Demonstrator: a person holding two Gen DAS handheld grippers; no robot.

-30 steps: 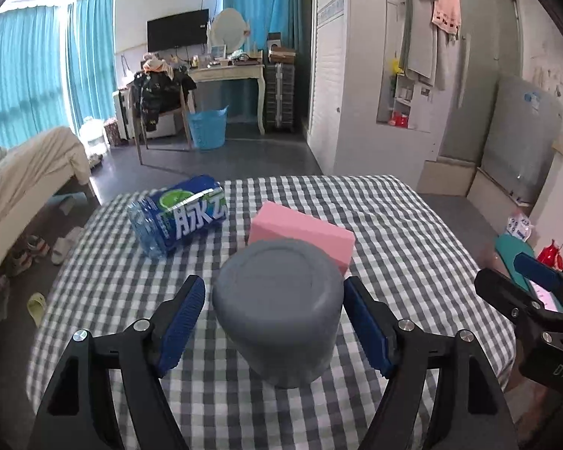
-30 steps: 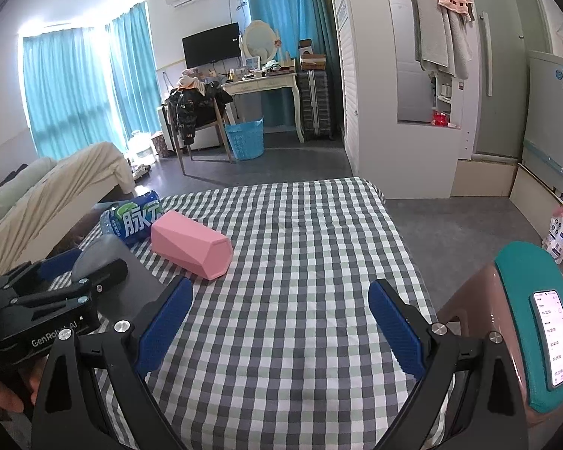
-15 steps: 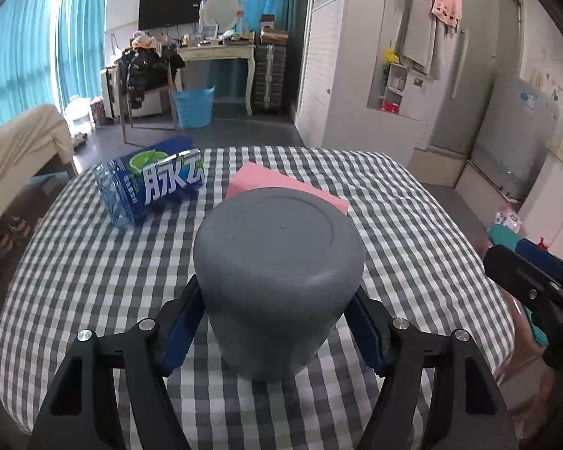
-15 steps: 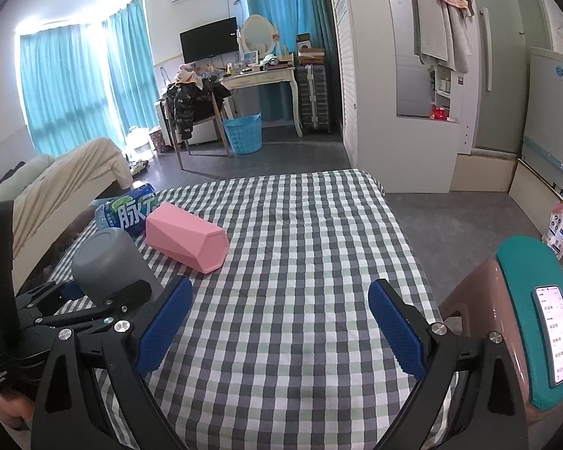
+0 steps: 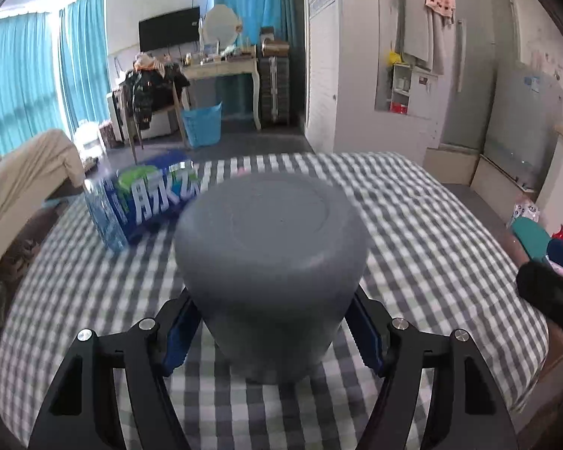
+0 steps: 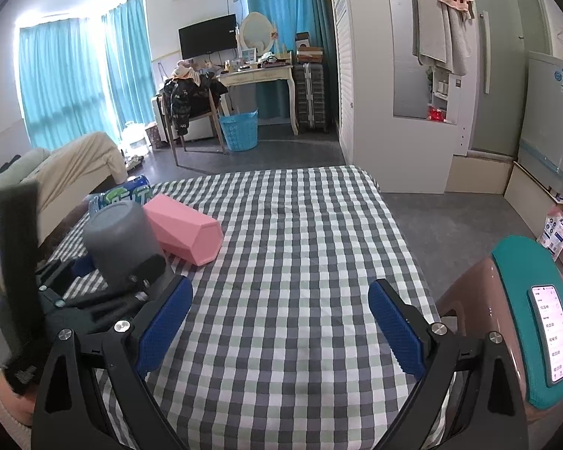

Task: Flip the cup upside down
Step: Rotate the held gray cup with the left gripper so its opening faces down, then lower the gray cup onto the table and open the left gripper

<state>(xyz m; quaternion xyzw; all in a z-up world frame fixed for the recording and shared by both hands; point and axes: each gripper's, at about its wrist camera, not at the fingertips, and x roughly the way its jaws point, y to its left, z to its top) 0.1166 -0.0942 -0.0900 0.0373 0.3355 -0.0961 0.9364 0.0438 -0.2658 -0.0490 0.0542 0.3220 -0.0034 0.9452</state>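
Grey cup point(image 5: 270, 258) sits clamped between the left gripper point(image 5: 272, 324)'s 2 blue pads, base facing the camera, lifted above the checked tablecloth point(image 6: 300, 262) near bottle point(image 5: 146, 198) & pink box point(image 6: 185, 234). Right gripper point(image 6: 277, 322) hangs released, w/ nothing in it. Step: mid-flip, likely; next move needs wrist rotation, then setting rim down.

1. Cup point(image 5: 270, 258): matt grey, smooth, looks like plastic.
2. Tablecloth point(image 6: 300, 281): woven checked cloth, matt.
3. Bottle point(image 5: 146, 198): clear plastic with a glossy blue label.
4. Pink box point(image 6: 185, 230): smooth, matt faces.
5. Left gripper point(image 5: 272, 332): black matt frame, shiny metal screws, blue pads point(image 5: 178, 332).
6. Right gripper point(image 6: 277, 322): blue pads point(image 6: 165, 322) with a fine ribbed texture.
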